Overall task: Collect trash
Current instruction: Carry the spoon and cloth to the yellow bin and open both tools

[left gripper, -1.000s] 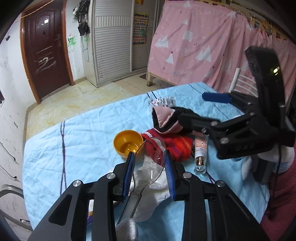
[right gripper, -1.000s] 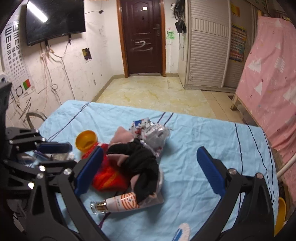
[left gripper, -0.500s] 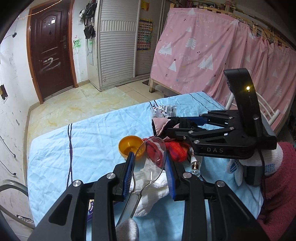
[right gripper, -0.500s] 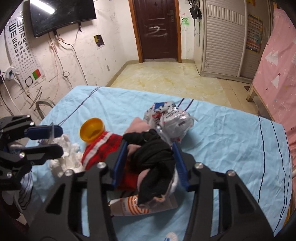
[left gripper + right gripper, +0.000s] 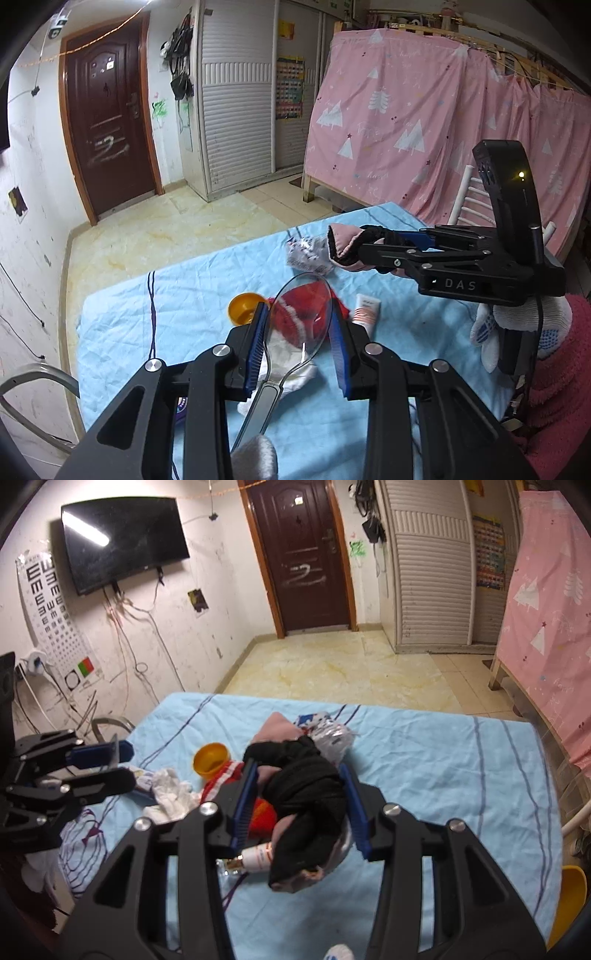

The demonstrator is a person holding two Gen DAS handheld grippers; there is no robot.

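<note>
My right gripper is shut on a black and pink sock, which bulges between the blue pads and hangs below them, clear of the bed sheet. In the left wrist view the same sock sticks out past the right gripper. A clear plastic spoon is pinched at its bowl by my left gripper, handle pointing back toward me. On the sheet lie a crumpled foil wrapper, a white tissue wad and a cream tube.
A light blue sheet covers the table. A small orange bowl and a red striped sock lie near the middle. A metal chair frame stands at the left edge, a white chair at the right. A gloved hand holds the right gripper.
My right gripper closed from wide open onto the black and pink sock and lifted it off the pile. The left gripper rose a little with the spoon still held.
</note>
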